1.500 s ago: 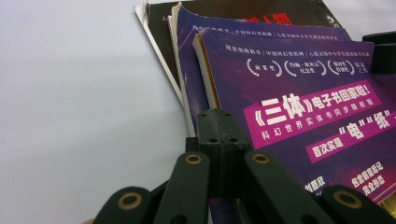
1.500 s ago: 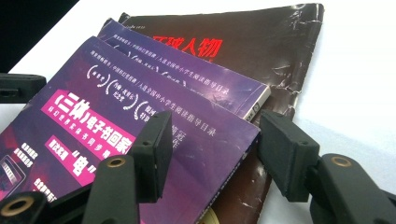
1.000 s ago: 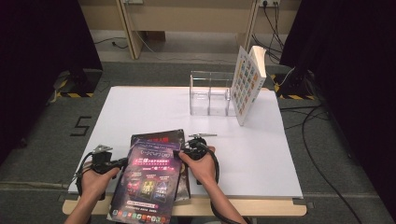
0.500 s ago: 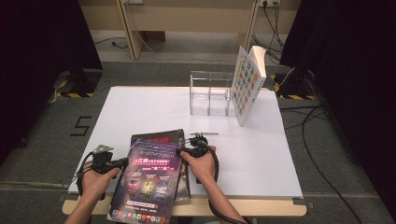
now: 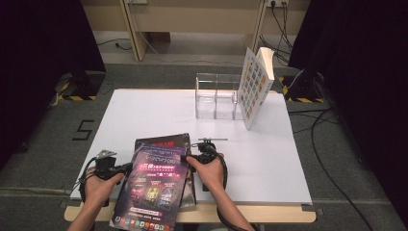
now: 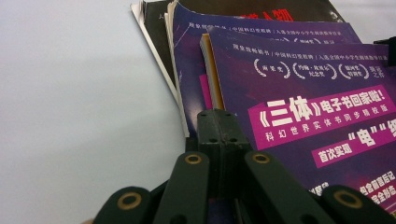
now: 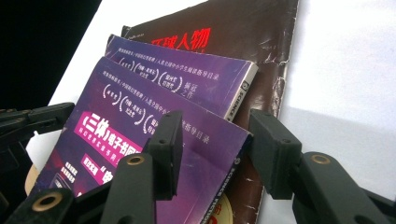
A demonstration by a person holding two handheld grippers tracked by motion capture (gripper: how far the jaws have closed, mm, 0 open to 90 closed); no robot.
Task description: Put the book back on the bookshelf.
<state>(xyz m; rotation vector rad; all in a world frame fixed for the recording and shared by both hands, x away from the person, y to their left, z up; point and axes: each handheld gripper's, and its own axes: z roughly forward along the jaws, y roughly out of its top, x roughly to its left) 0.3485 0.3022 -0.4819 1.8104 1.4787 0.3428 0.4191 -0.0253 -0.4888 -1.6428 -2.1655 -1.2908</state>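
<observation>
My left gripper (image 5: 126,167) clamped tight on the top purple magazine (image 5: 154,185) at lower centre of the high view, my right gripper (image 5: 191,161) jaws just opening astride its opposite edge, two more magazines (image 5: 166,143) stacked beneath, clear plastic holder (image 5: 216,96) and leaning book (image 5: 255,84) well apart at upper right, white table (image 5: 269,149).
</observation>
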